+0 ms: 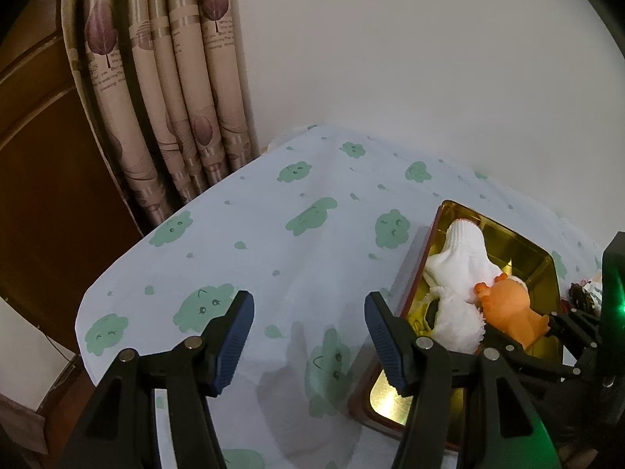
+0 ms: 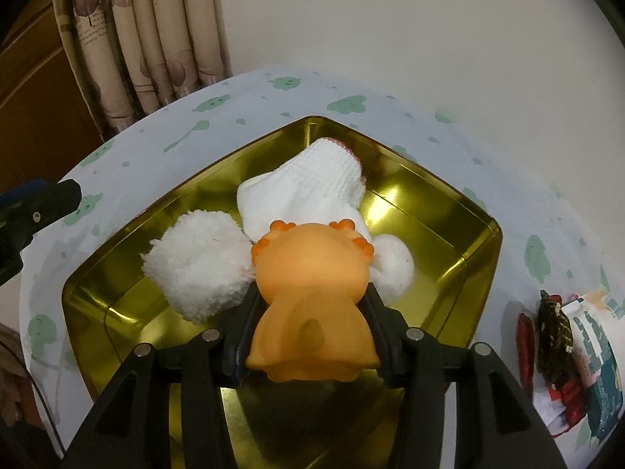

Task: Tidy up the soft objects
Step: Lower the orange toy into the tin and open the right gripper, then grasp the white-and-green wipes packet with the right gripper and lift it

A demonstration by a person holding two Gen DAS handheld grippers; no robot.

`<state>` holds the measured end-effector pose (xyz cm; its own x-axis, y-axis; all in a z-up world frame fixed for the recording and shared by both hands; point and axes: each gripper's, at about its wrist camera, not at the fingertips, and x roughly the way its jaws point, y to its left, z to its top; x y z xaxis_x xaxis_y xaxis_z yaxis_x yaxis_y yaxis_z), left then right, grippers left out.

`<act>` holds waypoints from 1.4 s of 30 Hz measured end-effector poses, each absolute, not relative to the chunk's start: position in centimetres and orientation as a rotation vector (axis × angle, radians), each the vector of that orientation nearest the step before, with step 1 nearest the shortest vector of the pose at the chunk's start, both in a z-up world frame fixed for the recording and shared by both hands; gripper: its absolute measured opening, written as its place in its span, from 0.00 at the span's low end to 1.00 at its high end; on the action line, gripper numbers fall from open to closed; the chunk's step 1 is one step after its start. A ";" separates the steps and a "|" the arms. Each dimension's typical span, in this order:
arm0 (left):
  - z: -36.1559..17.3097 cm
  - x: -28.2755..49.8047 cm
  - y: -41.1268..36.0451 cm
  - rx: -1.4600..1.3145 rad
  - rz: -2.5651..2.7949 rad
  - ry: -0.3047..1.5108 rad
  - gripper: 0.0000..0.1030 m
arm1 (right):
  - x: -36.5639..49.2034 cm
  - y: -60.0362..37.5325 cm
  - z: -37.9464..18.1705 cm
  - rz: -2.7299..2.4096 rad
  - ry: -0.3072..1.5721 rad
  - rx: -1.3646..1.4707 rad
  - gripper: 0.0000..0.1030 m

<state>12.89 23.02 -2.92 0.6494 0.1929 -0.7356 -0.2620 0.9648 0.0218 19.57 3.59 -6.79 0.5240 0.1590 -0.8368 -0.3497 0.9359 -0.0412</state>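
Patterned curtains (image 1: 168,78) and a pale wall back our desk (image 1: 242,250), draped in a cloud-print cloth. Over the gold tin (image 2: 461,211) our right gripper (image 2: 310,312) holds the orange toy (image 2: 308,293), jaws pressed to its flanks, just above a knitted sock (image 2: 312,179) at its 12 o'clock and a fluffy white piece (image 2: 195,269) at its 10. Our left gripper (image 1: 308,332) hangs empty, jaws wide, at the tin's 9 o'clock. Let go carelessly, the springy toy could tip onto the softer items. Clutter (image 2: 554,336) at 3 o'clock is cut off and unreadable.
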 end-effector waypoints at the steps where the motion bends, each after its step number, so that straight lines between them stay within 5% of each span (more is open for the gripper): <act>1: -2.9 12.9 23.0 -0.089 0.257 0.824 0.59 | 19.6 3.5 -6.8 0.307 0.977 -0.212 0.46; 10: -3.0 13.0 23.0 -0.099 0.248 0.831 0.59 | 19.0 3.8 -5.5 0.319 0.941 -0.229 0.61; 30: -3.0 12.9 22.3 -0.061 0.240 0.823 0.59 | 15.6 1.9 -0.4 0.353 0.863 -0.186 0.70; 42: -2.9 12.6 22.1 -0.054 0.243 0.817 0.59 | 16.0 -8.3 3.7 0.169 0.803 -0.164 0.86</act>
<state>12.62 22.10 -2.91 0.6586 0.1933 -0.7272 -0.2351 0.9709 0.0452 15.98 -8.32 3.67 0.6827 0.0876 -0.7254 -0.2118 0.9739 -0.0818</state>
